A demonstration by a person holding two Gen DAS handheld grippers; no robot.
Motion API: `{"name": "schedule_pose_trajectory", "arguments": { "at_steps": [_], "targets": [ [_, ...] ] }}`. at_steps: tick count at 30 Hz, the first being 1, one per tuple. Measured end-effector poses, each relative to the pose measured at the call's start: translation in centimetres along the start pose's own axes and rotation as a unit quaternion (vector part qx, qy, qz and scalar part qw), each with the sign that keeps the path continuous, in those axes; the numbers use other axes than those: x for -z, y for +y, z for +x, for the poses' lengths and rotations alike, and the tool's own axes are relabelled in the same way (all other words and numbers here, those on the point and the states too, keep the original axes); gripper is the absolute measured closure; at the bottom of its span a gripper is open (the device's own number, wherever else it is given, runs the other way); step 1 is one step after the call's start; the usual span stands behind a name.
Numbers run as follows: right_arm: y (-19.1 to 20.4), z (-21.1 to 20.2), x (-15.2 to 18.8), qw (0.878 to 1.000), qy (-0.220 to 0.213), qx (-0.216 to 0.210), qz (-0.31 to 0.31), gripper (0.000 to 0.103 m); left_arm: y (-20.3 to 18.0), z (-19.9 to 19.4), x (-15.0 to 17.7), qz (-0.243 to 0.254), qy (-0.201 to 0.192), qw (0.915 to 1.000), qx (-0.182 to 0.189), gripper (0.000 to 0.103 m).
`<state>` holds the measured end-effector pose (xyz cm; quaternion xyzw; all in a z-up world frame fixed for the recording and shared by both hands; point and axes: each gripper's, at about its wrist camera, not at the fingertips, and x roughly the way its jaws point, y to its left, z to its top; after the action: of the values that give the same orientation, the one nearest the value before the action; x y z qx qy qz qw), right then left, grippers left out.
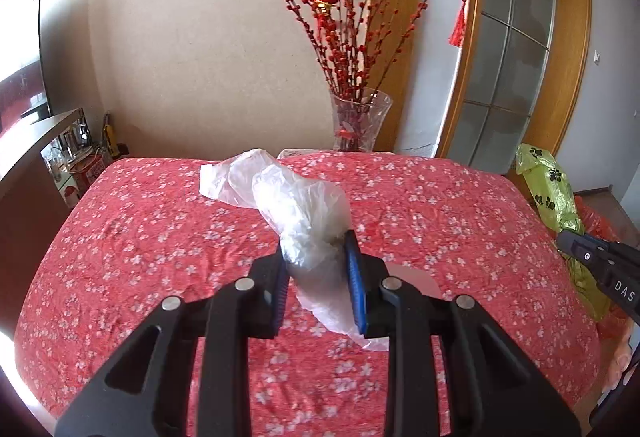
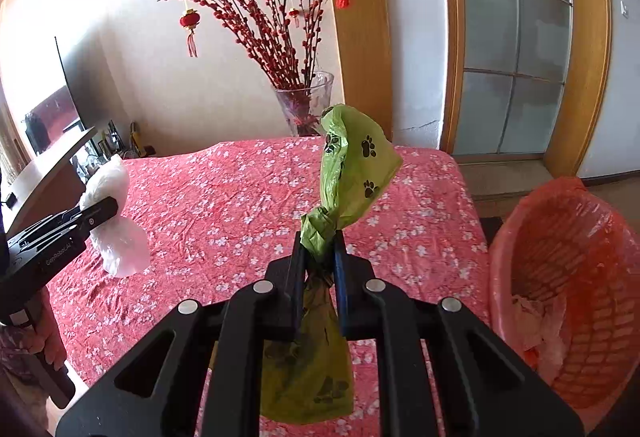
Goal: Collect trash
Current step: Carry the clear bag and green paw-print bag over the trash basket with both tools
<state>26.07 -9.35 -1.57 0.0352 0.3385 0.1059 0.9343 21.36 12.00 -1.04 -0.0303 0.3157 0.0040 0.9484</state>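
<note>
red-lined basket [image 2: 560, 277] holding crumpled wrappers [image 2: 540, 321], beside table [image 2: 240, 197]

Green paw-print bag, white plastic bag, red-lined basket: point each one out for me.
Green paw-print bag [image 2: 354, 165], right wrist view, on its upper part above the claw.
White plastic bag [image 1: 308, 209], left wrist view, on its crumpled middle.
Red-lined basket [image 2: 516, 221], right wrist view, on its near-left rim.

Bright daylight, fisheye-warped edges — perhaps slight blur
</note>
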Motion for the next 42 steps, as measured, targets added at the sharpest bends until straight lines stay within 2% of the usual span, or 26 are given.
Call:
{"name": "schedule_pose_trajectory", "arguments": {
  "at_steps": [10, 20, 26, 32, 42],
  "targets": [
    [-4.2, -3.2, 0.0, 0.999, -0.027, 0.033, 0.03, 0.089, -7.7, 0.2, -1.2, 0.042, -0.008, 0.9969, 0.066, 0.077],
    [-10.1, -7.3, 0.6, 0.992, -0.063, 0.075, 0.077, 0.089, -15.0, 0.7, -1.4, 0.081, -0.005, 0.9877, 0.133, 0.077],
    [-14.0, -9.5, 1.2, 0.985, -0.078, 0.104, 0.11, 0.089, -19.0, 0.8, -1.5, 0.09, 0.0, 0.9784, 0.186, 0.077],
    [-17.2, -11.3, 2.1, 0.98, -0.089, 0.123, 0.132, 0.089, -23.4, 0.9, -1.6, 0.113, 0.006, 0.9652, 0.236, 0.076],
    [-21.1, -12.2, 2.9, 0.971, -0.1, 0.135, 0.169, 0.089, -29.3, 2.3, -1.3, 0.135, 0.026, 0.9469, 0.291, 0.076]
  ]
}}
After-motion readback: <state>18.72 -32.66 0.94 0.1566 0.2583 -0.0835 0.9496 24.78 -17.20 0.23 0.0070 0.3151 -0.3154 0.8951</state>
